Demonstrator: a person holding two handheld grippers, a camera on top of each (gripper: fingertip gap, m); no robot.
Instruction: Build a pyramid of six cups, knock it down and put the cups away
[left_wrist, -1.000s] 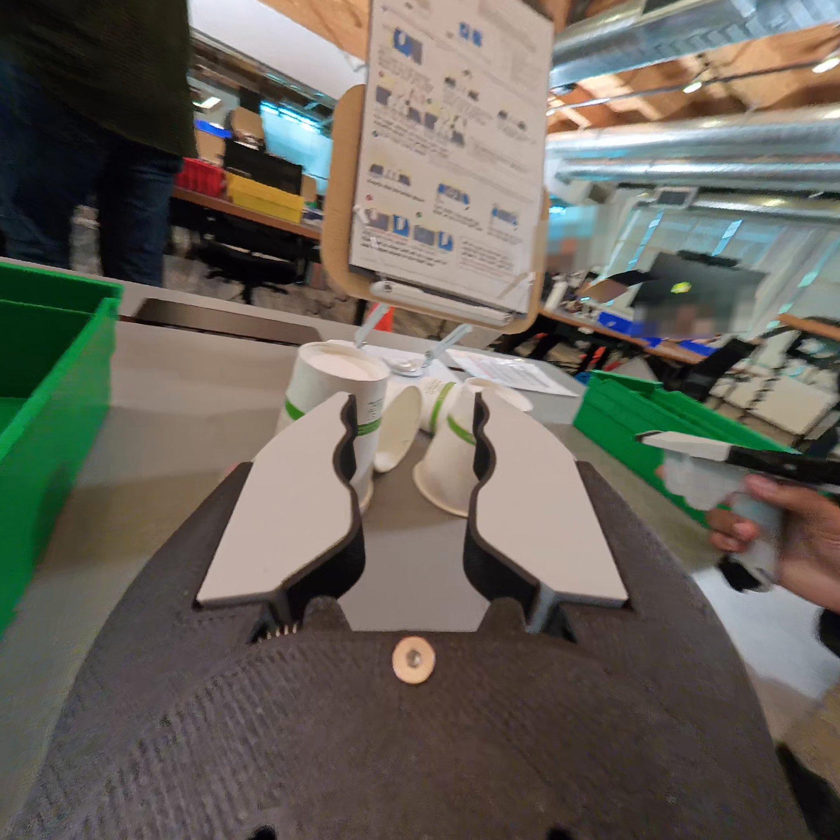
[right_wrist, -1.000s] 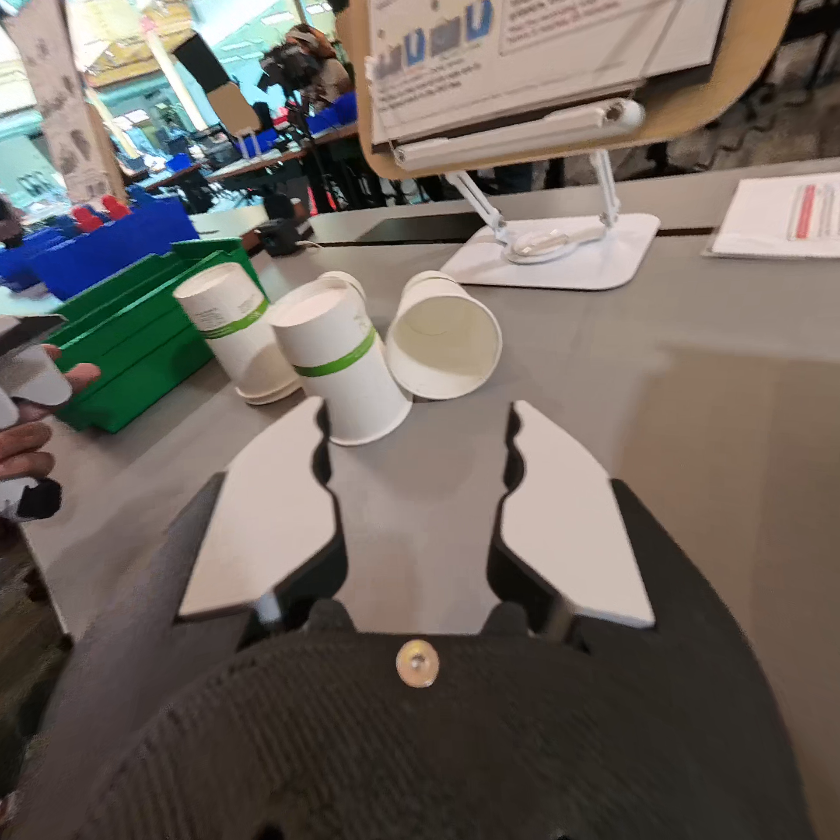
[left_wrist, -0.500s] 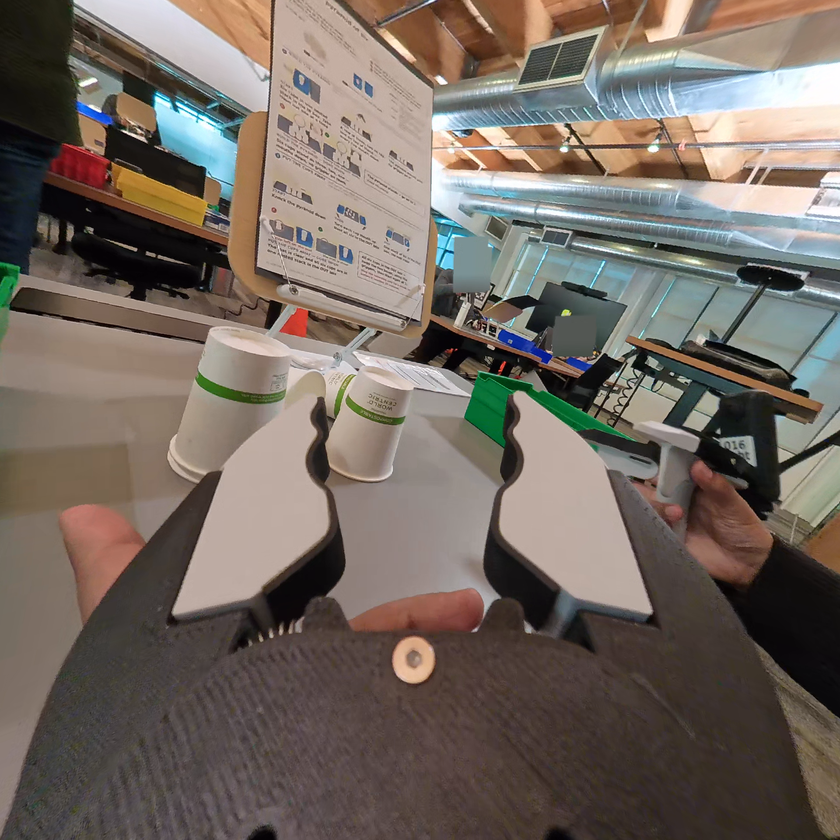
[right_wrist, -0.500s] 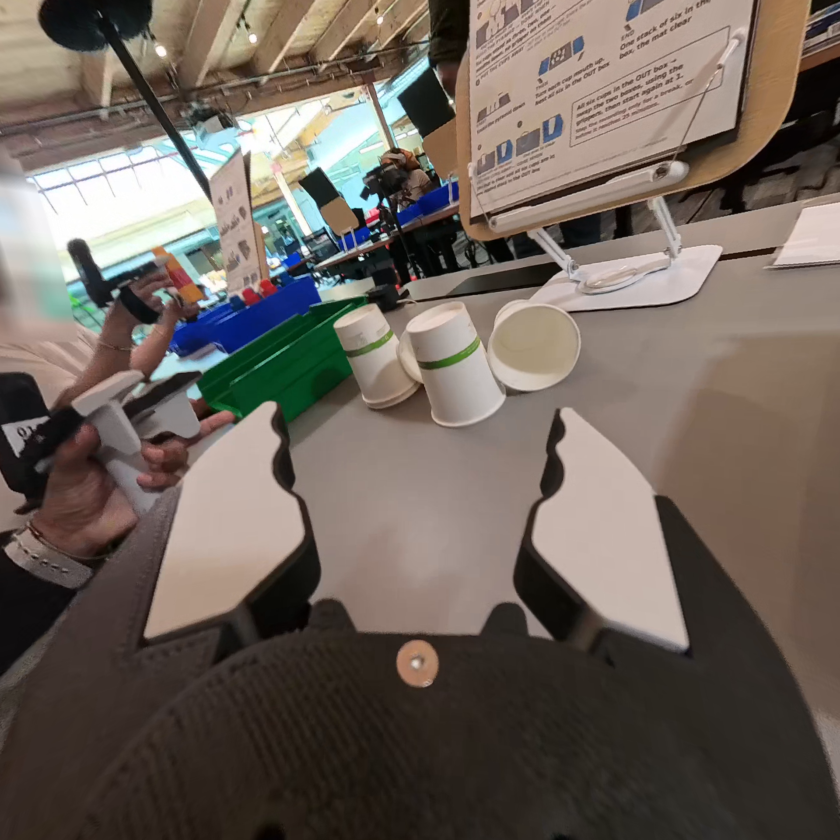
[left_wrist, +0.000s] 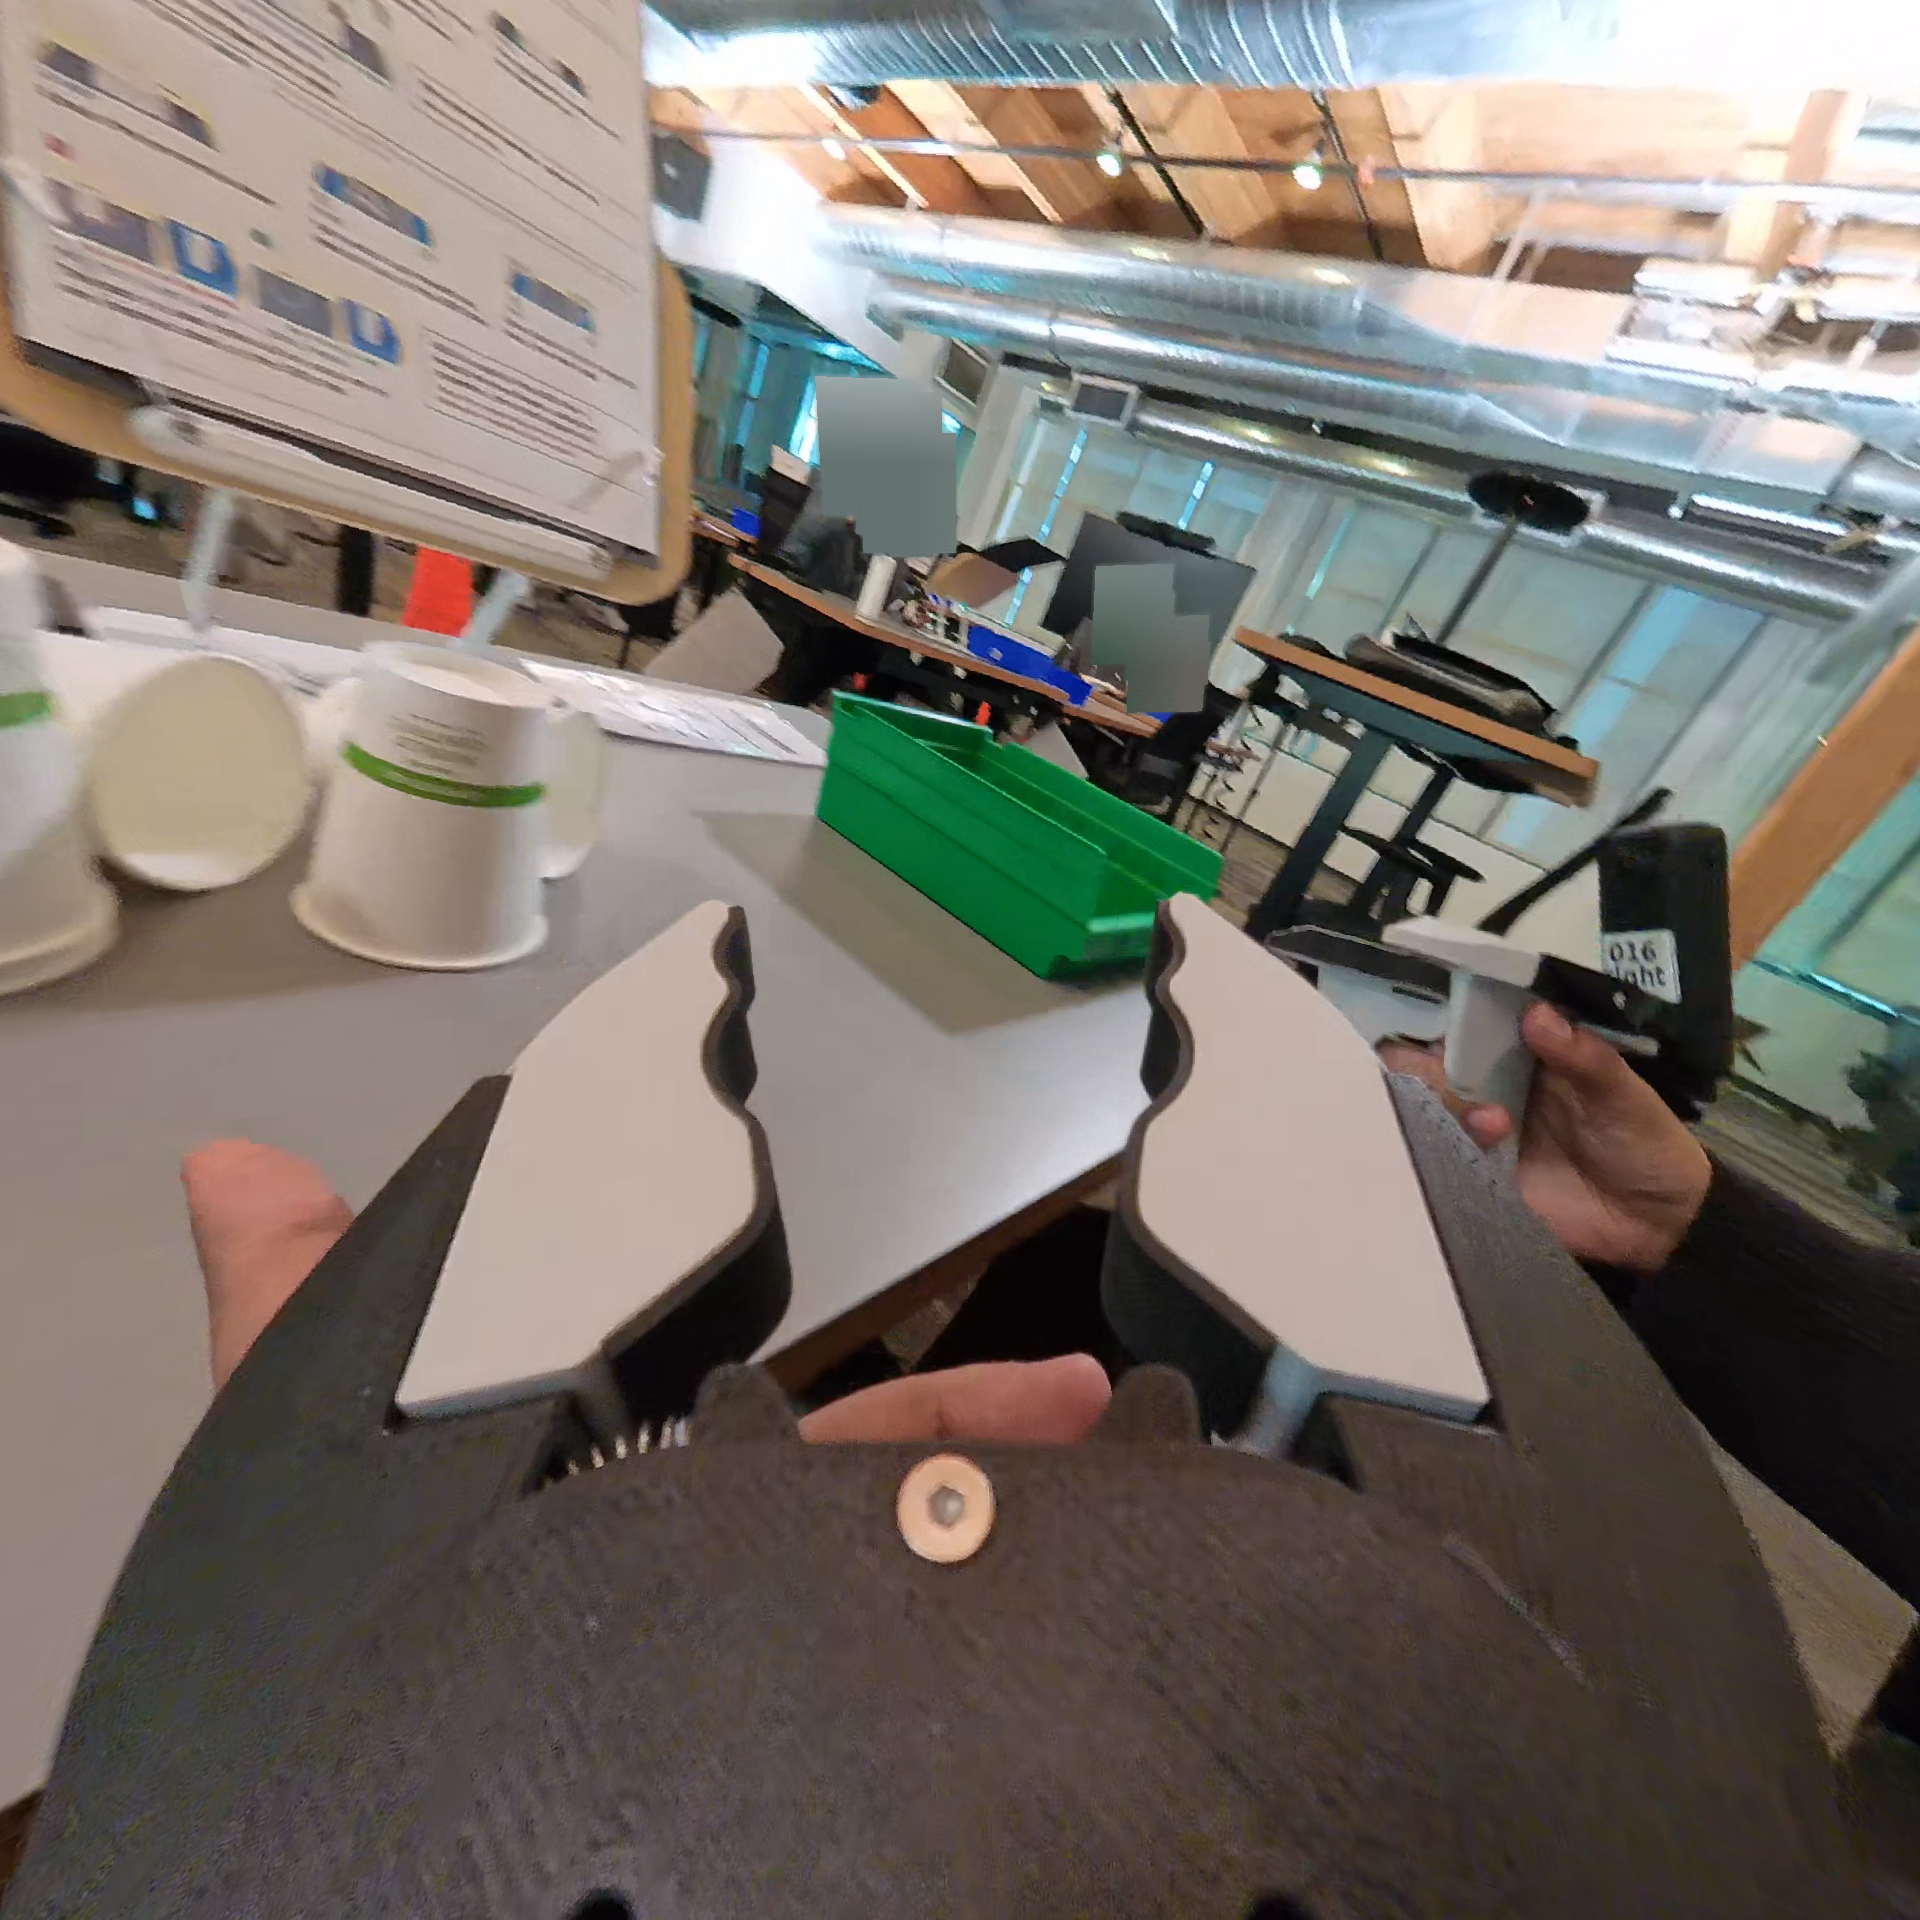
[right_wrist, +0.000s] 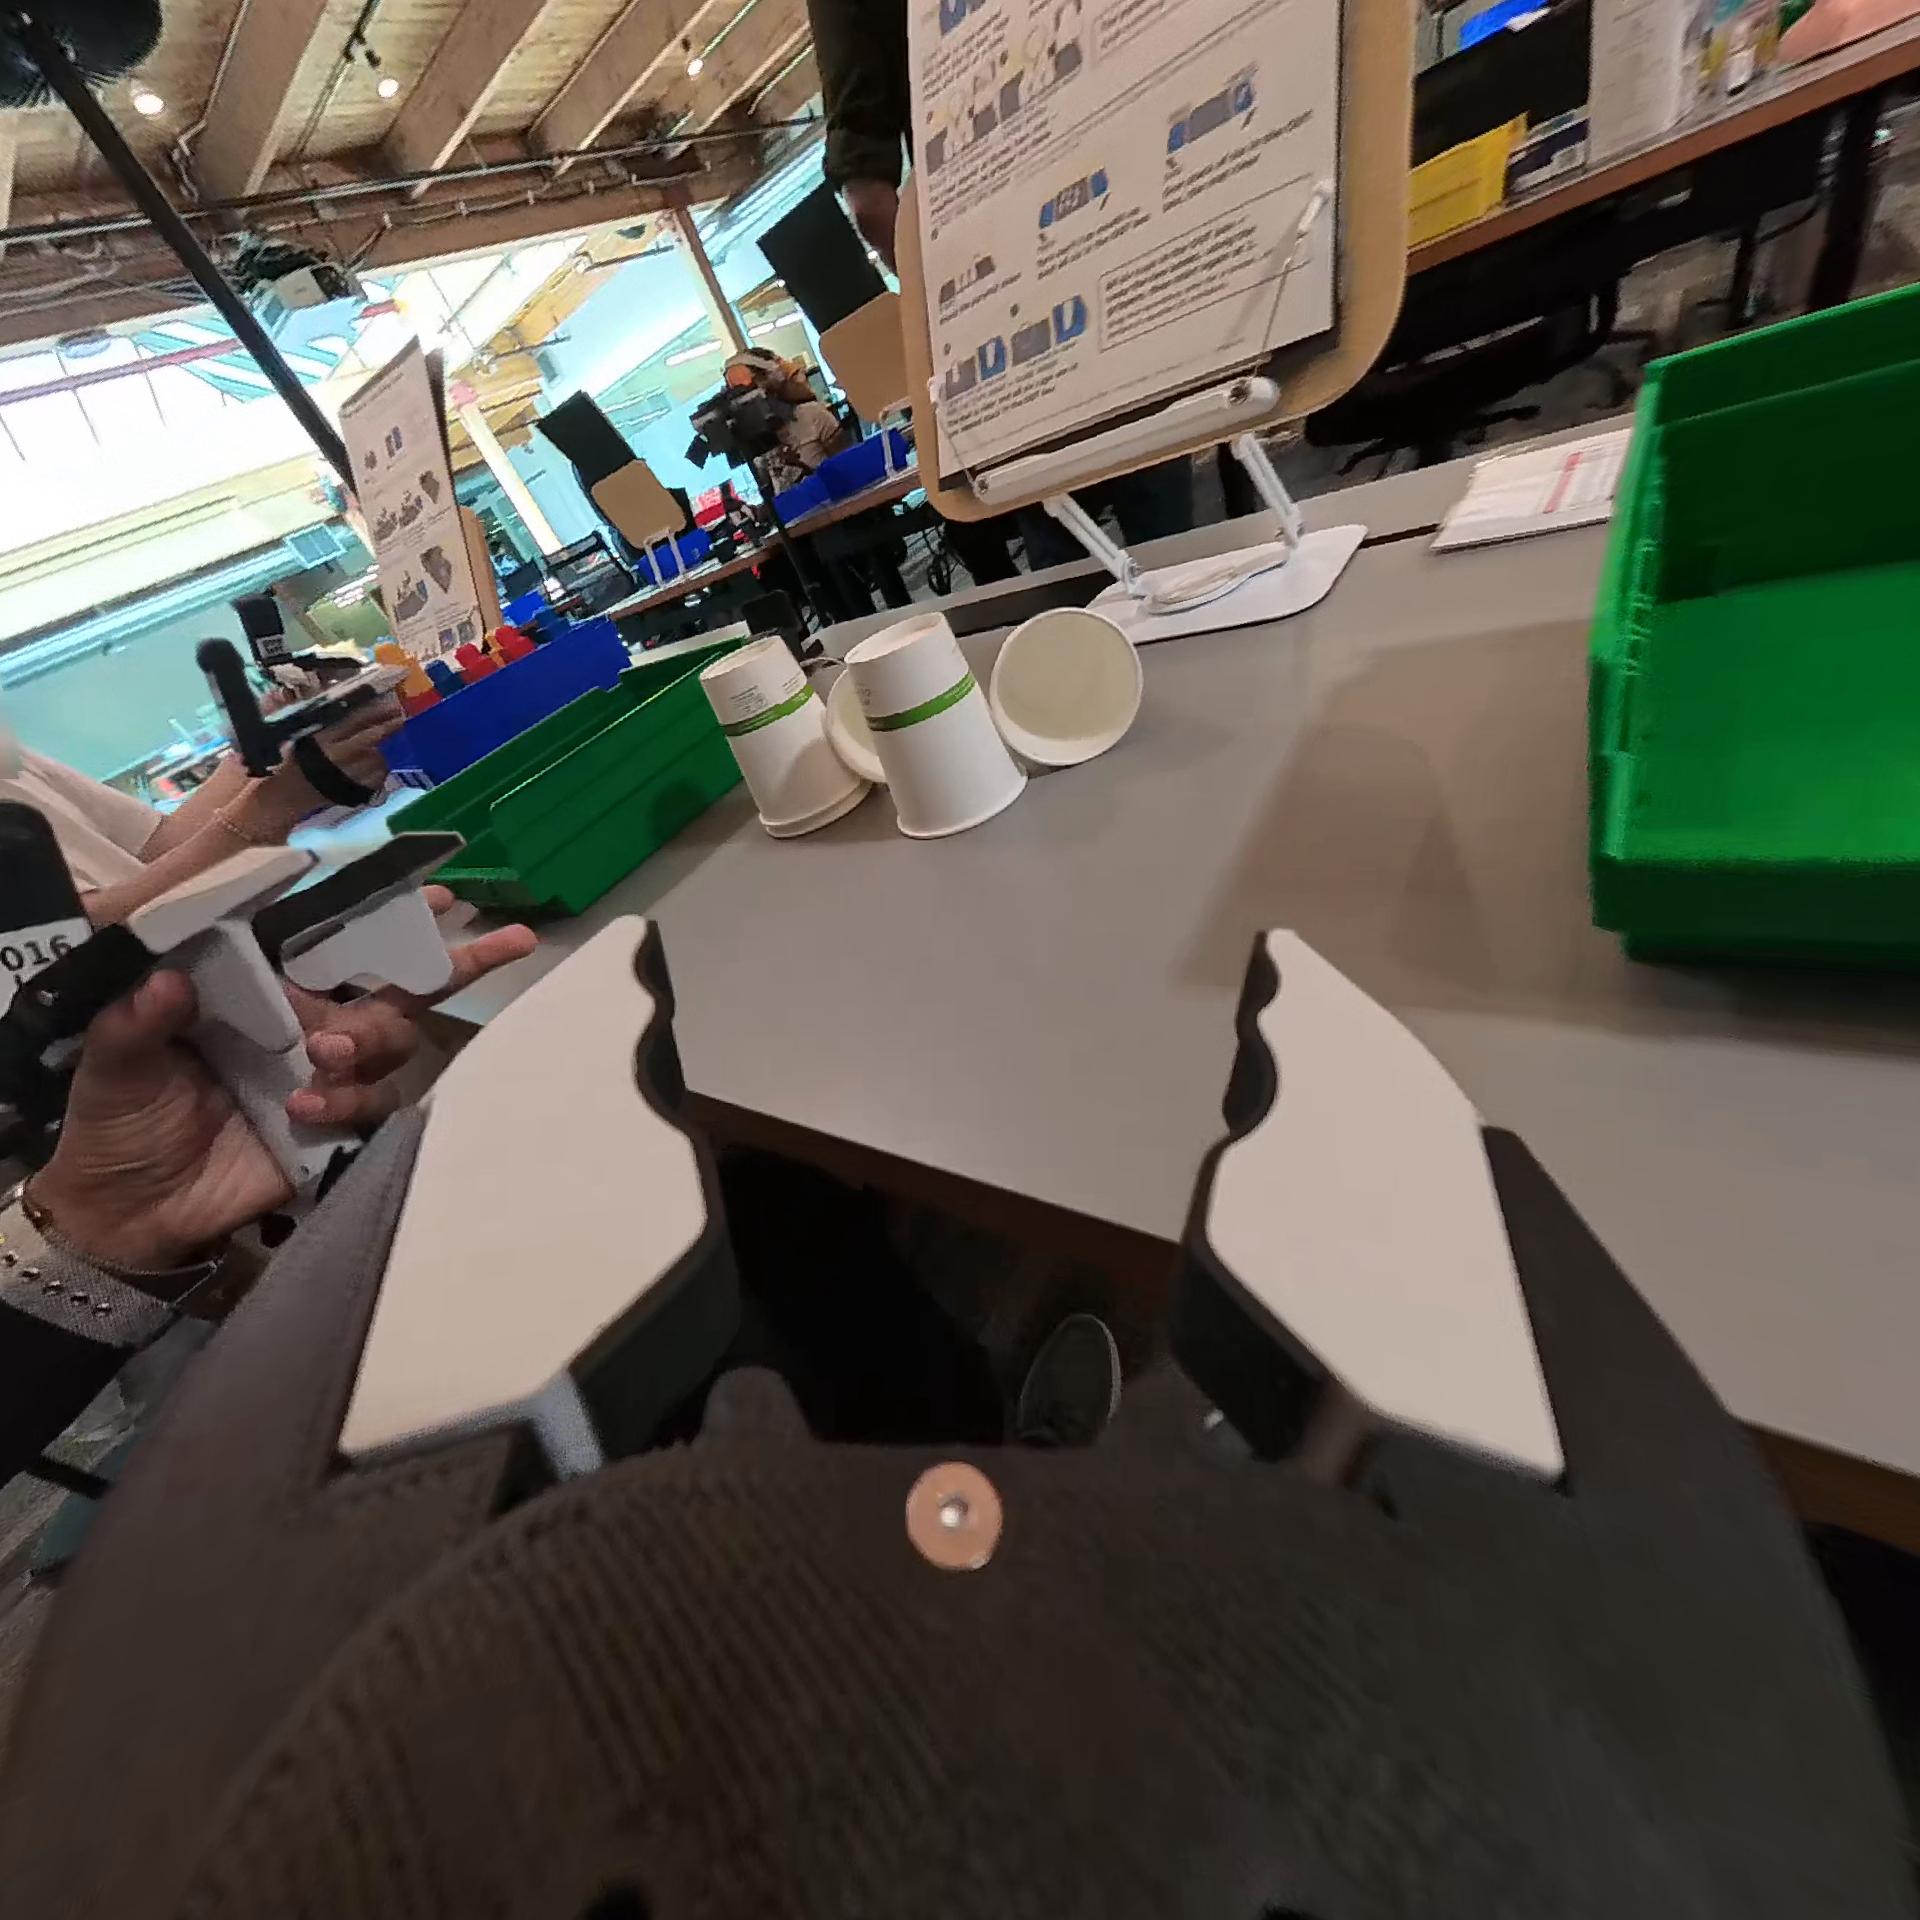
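Several white paper cups with green bands sit on the grey table (right_wrist: 1039, 935). In the right wrist view two stand upside down (right_wrist: 935, 738) (right_wrist: 779, 748) and one lies on its side (right_wrist: 1065, 701). In the left wrist view an upside-down cup (left_wrist: 426, 821) and the cup on its side (left_wrist: 192, 774) are at the left. My left gripper (left_wrist: 945, 925) is open and empty over the table's near edge. My right gripper (right_wrist: 956, 935) is open and empty, also at the near edge, well short of the cups. Each gripper shows hand-held in the other's view (left_wrist: 1382, 951) (right_wrist: 364, 883).
A green bin (right_wrist: 1766, 727) stands at the right and another green bin (right_wrist: 582, 800) at the left; one bin shows in the left wrist view (left_wrist: 997, 842). A document stand with a printed sheet (right_wrist: 1143, 229) is behind the cups. People and desks are in the background.
Both grippers have drawn back from the cups to the table's near edge and their jaws have opened wider. The left wrist view has swung to the right.
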